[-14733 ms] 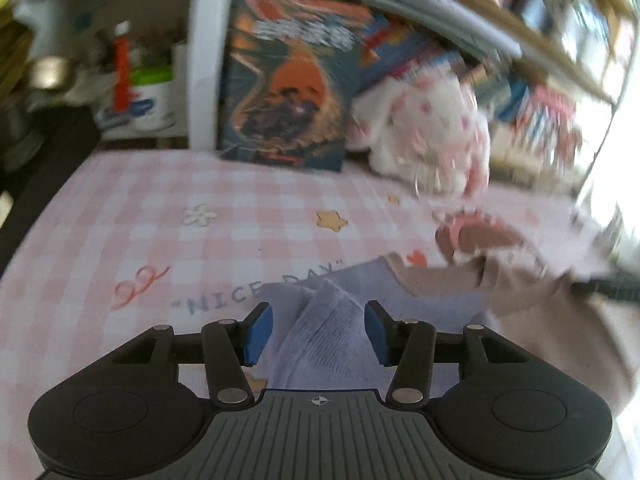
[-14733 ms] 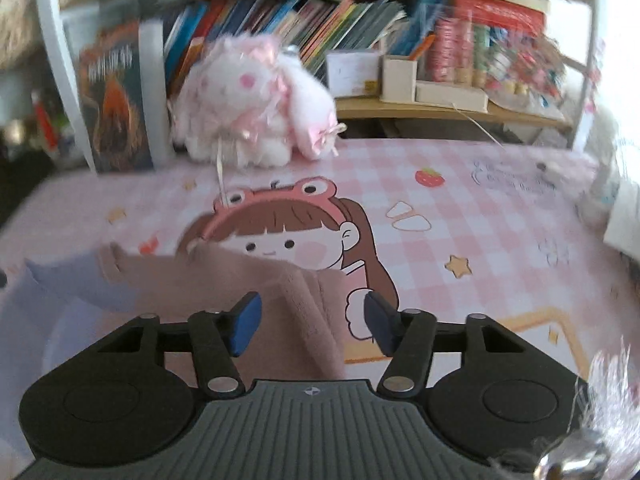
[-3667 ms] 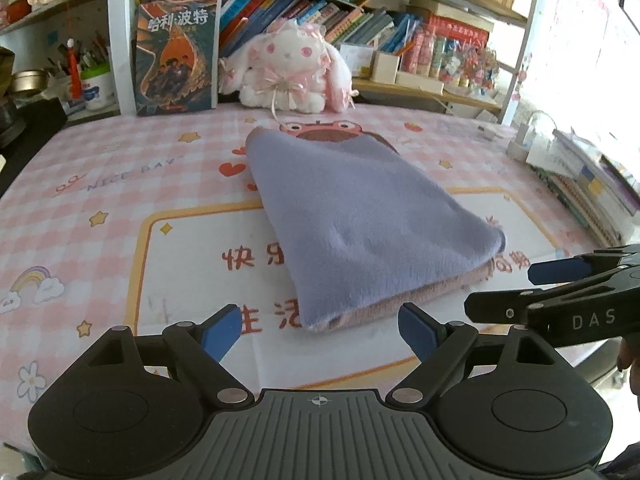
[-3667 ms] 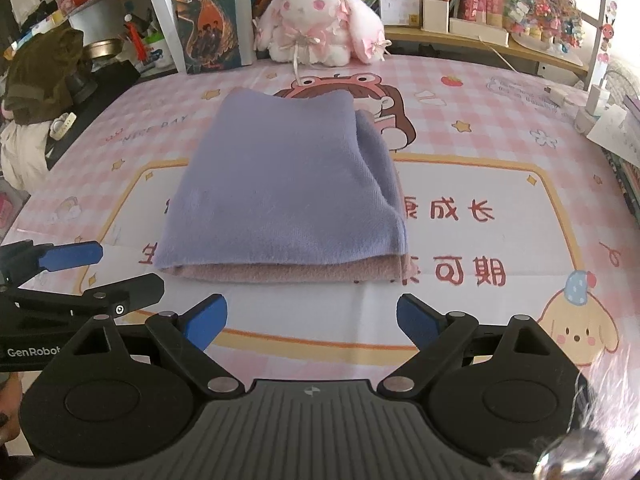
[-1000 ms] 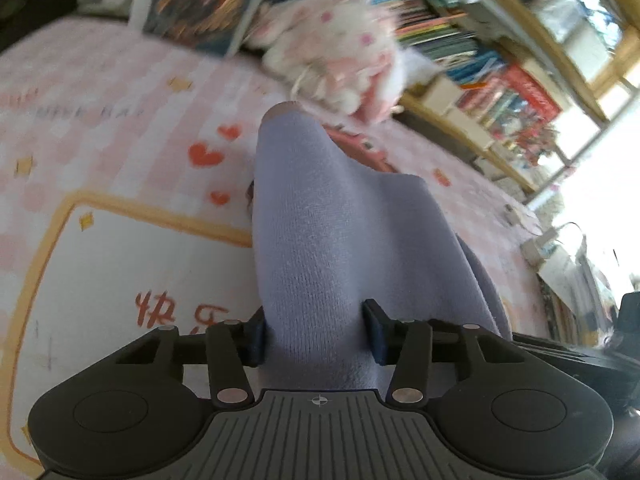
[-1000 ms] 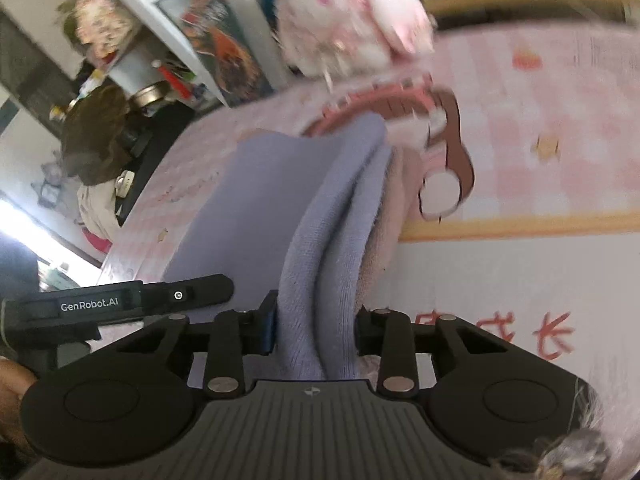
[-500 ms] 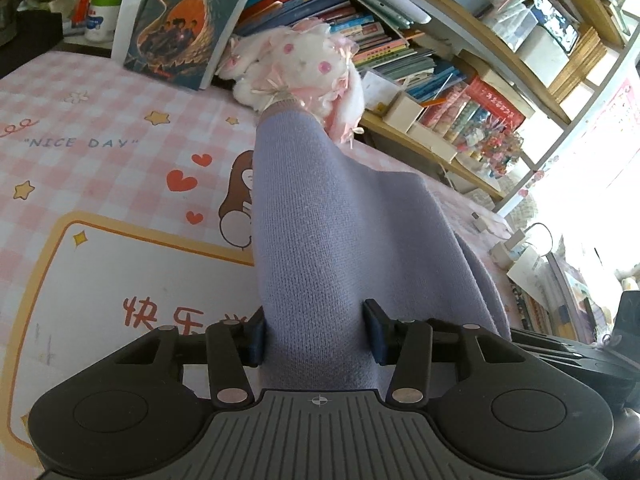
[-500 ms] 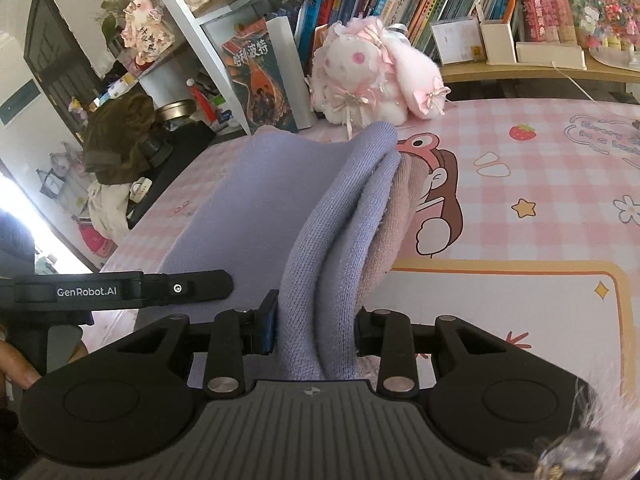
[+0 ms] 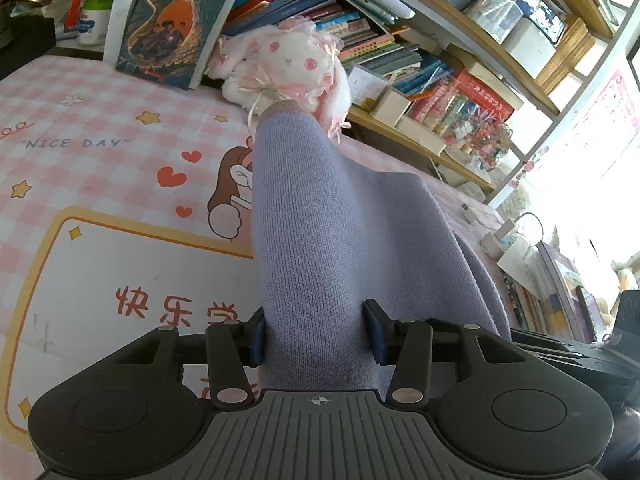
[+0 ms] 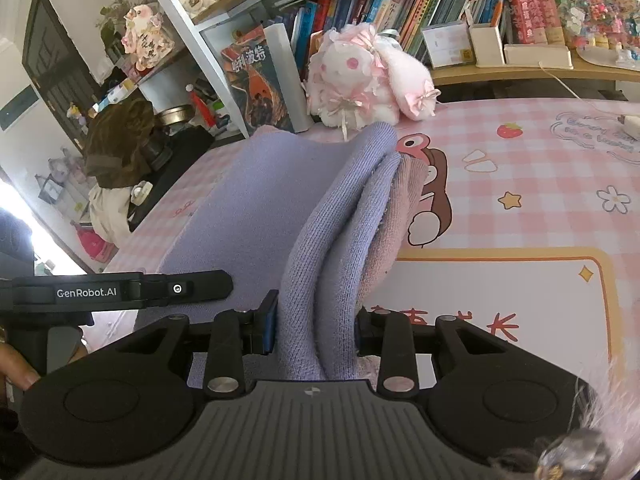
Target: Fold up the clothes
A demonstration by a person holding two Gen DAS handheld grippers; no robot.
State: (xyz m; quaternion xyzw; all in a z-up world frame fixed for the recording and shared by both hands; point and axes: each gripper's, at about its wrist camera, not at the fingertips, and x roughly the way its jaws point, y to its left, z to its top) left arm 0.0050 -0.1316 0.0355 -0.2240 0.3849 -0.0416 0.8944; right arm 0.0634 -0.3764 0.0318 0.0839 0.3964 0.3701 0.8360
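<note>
A folded lilac knit garment point(image 9: 340, 240) with a pink-beige inner layer point(image 10: 400, 208) is lifted off the pink checked table mat point(image 9: 100, 160). My left gripper point(image 9: 316, 332) is shut on the near left edge of the garment. My right gripper point(image 10: 316, 328) is shut on the near right edge, where several lilac and pink layers bunch between the fingers. The left gripper's body point(image 10: 120, 290) shows at the left of the right wrist view. The far end of the garment point(image 10: 280, 160) hangs near the plush toy.
A white and pink plush bunny point(image 9: 288, 68) and an upright book point(image 9: 180, 24) stand at the back of the mat. Bookshelves point(image 10: 440, 12) run behind. Stacked books point(image 9: 560, 292) lie at the table's right edge. A dark bag point(image 10: 120, 140) sits left.
Over the last second both grippers have stayed shut on the garment and raised it slightly. About four seconds ago it lay flat on the mat with both grippers open.
</note>
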